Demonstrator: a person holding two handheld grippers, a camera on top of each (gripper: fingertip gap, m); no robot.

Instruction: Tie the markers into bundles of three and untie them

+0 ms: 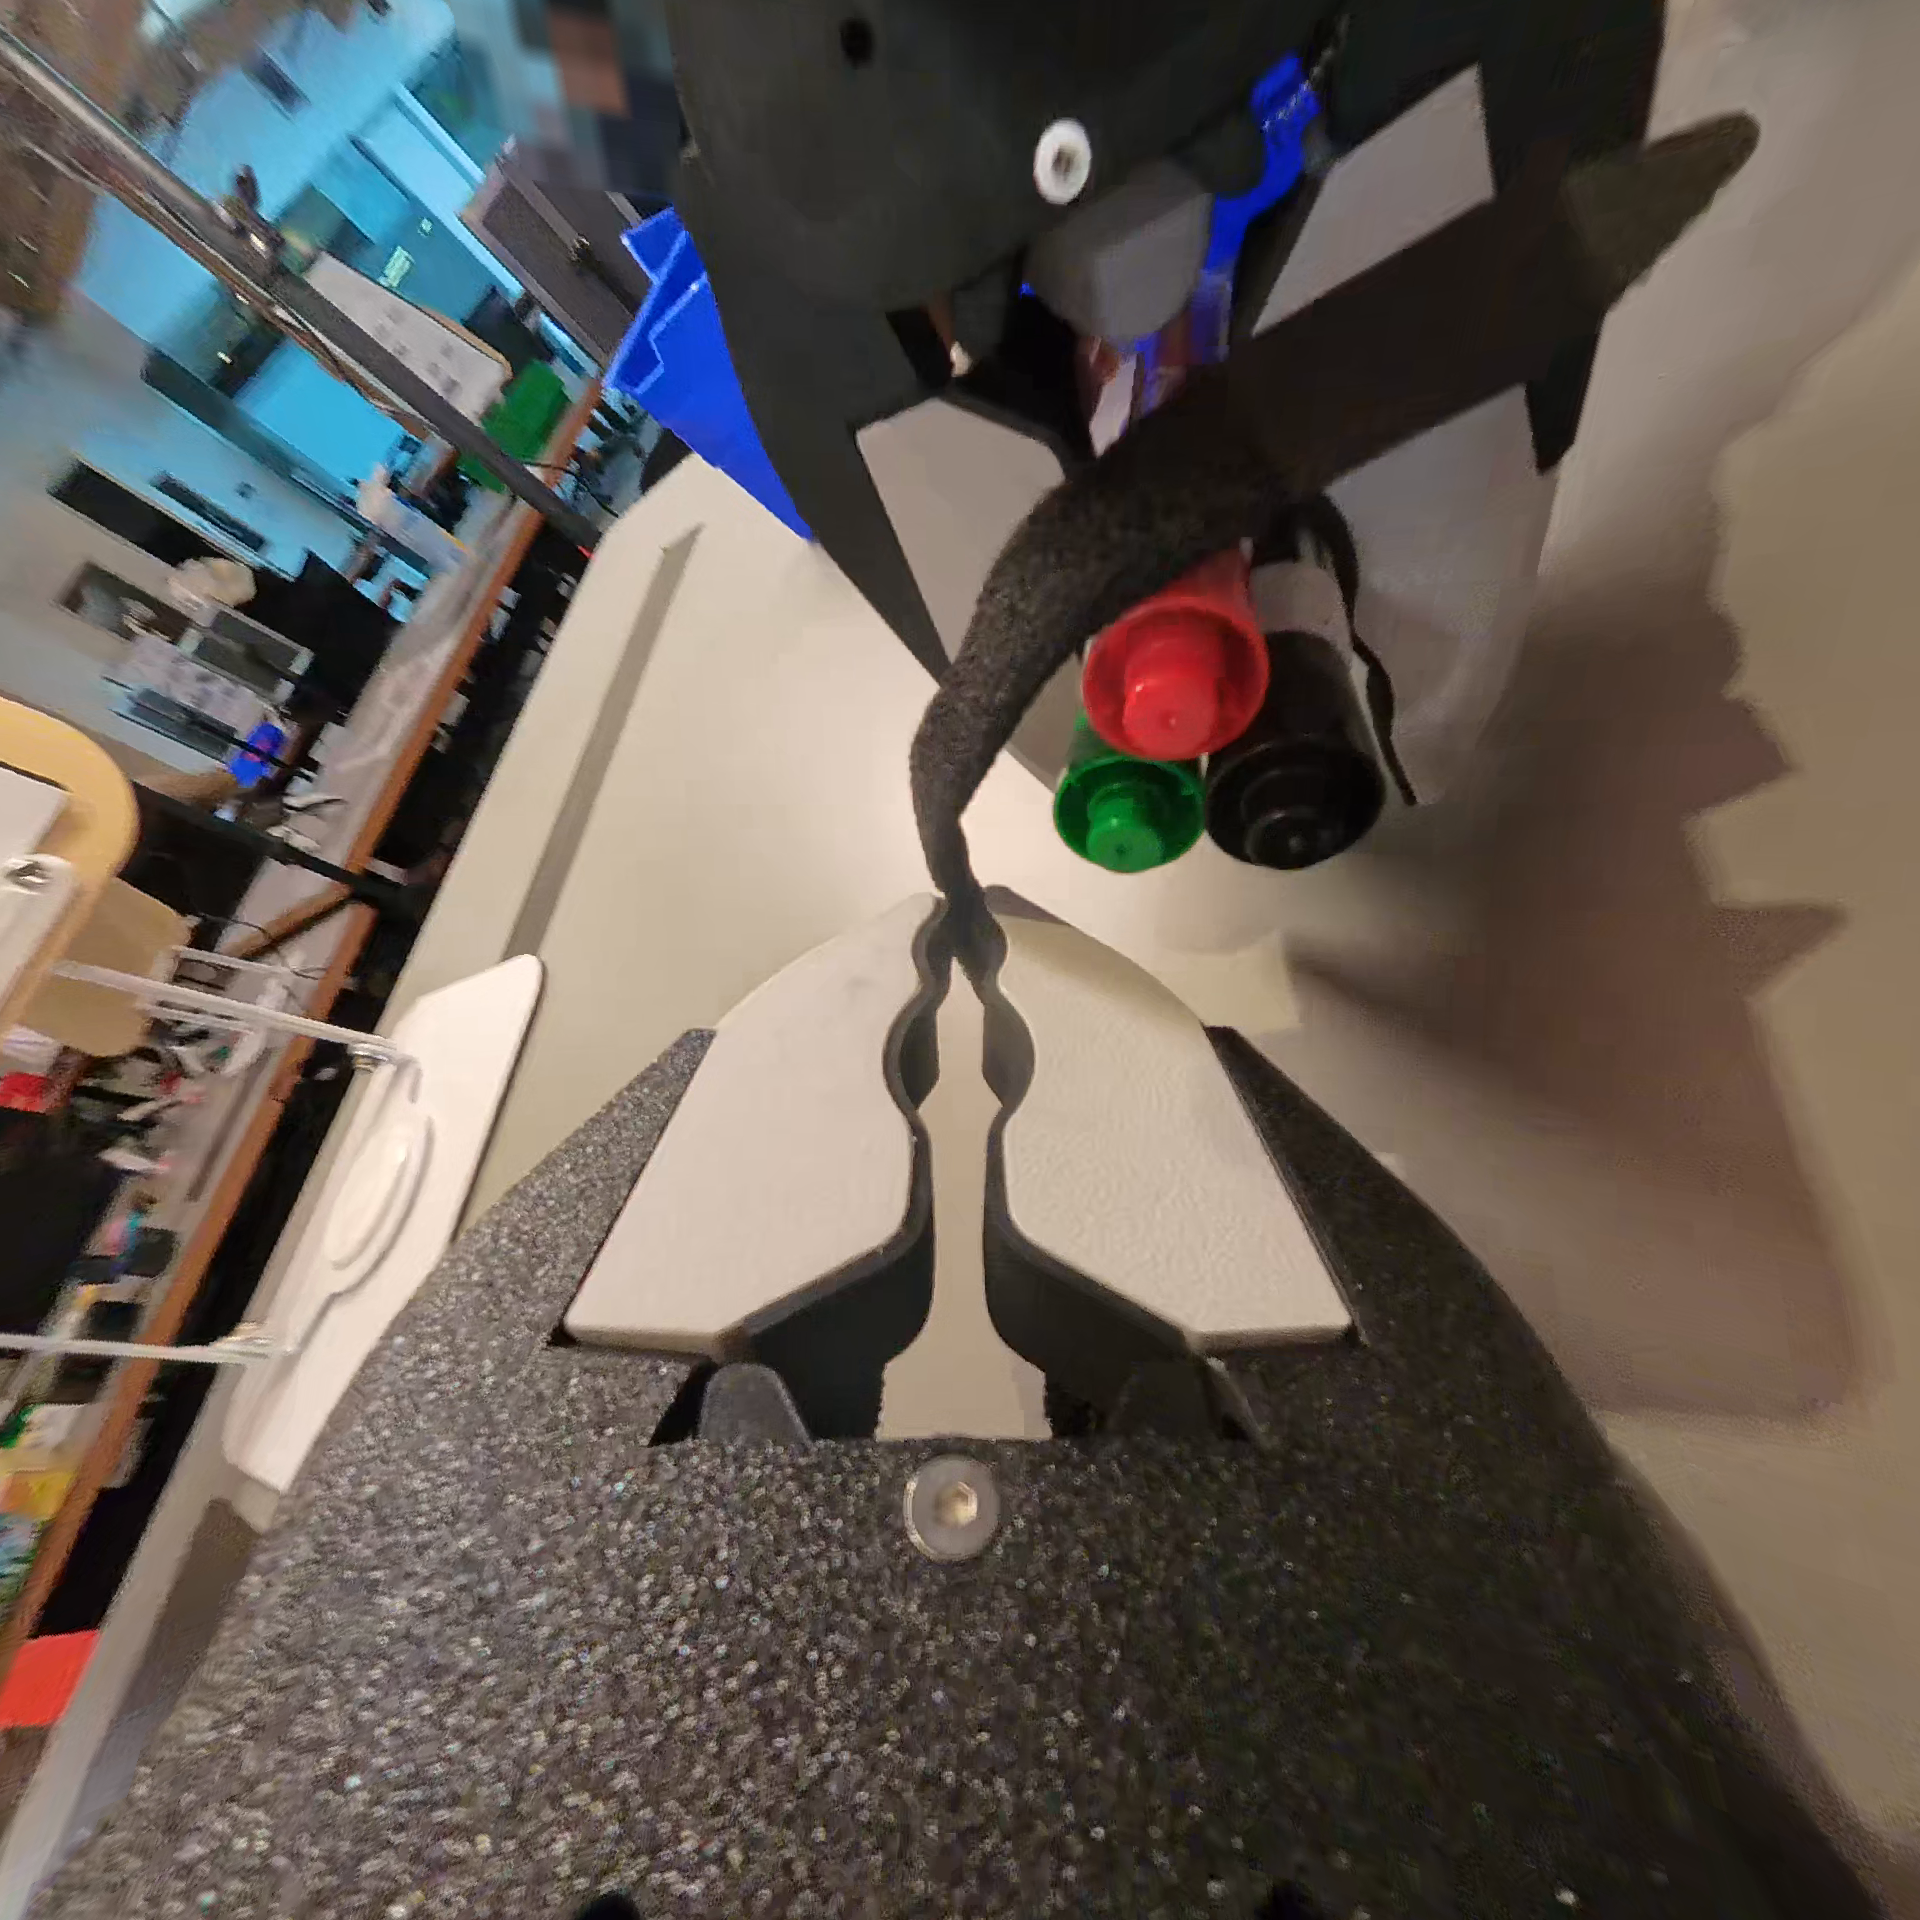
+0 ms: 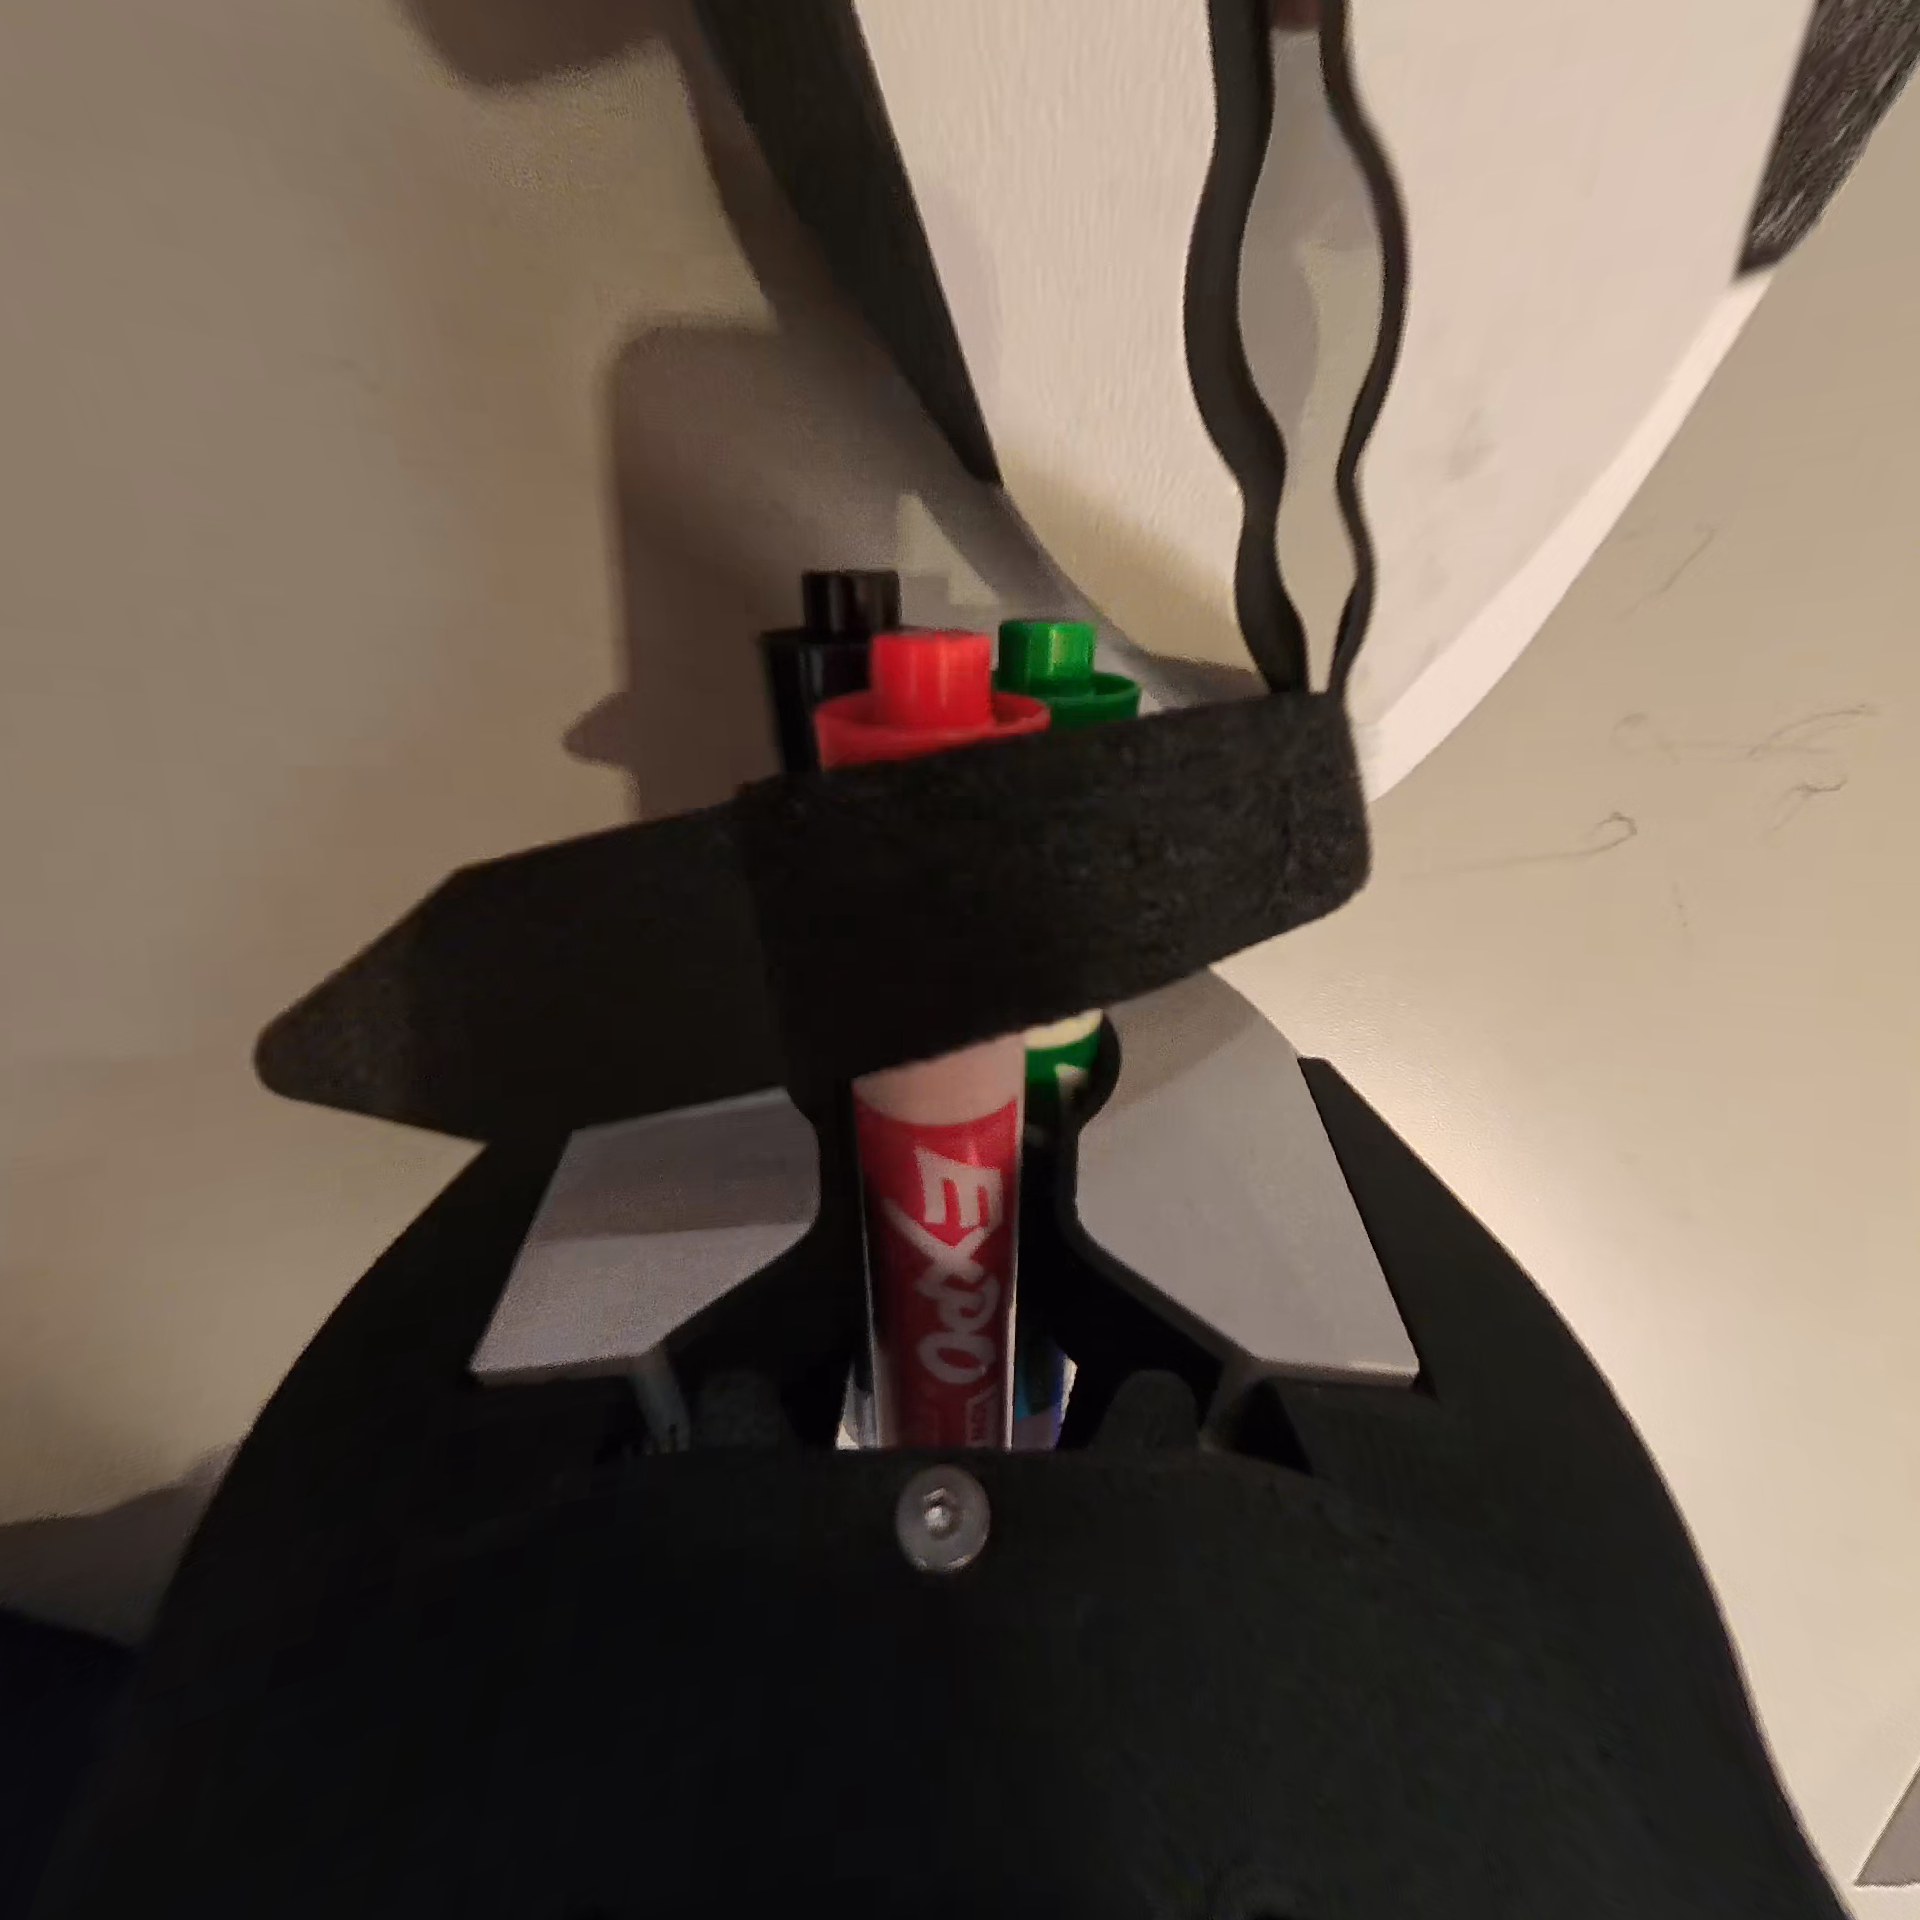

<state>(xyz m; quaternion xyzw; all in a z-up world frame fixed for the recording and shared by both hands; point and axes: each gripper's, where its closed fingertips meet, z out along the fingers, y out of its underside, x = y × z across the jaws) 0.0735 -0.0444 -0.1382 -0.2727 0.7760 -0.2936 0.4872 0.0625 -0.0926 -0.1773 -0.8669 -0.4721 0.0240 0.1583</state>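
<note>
Right, we see three markers bundled: a red marker, a green marker and a black marker, standing side by side with their end plugs pointing away from the right wrist camera. Writing first: the red marker's barrel carries a red label with white brand lettering running lengthwise, readable in the right wrist view; we leave the words out. The green marker's label shows only as a sliver below the strap, too little to read. We find no writing on the black one.

A black fuzzy strap loops around the three barrels, with a pointed free end sticking out to the left in the right wrist view.

Right tongs: we see the marker barrels running between the two fingers, which sit close against the bundle on either side, gripping it. In the left wrist view these tongs come in from above with the markers poking down toward the camera, red, green, black.

Left tongs: closed, pinching the twisted other end of the strap at the very tips; the wavy pads meet on it. That gripper is rolled over, so the room behind looks tilted. It approaches the bundle end-on.

Everything hangs above a pale tabletop; a blue bin stands at the far edge.
</note>
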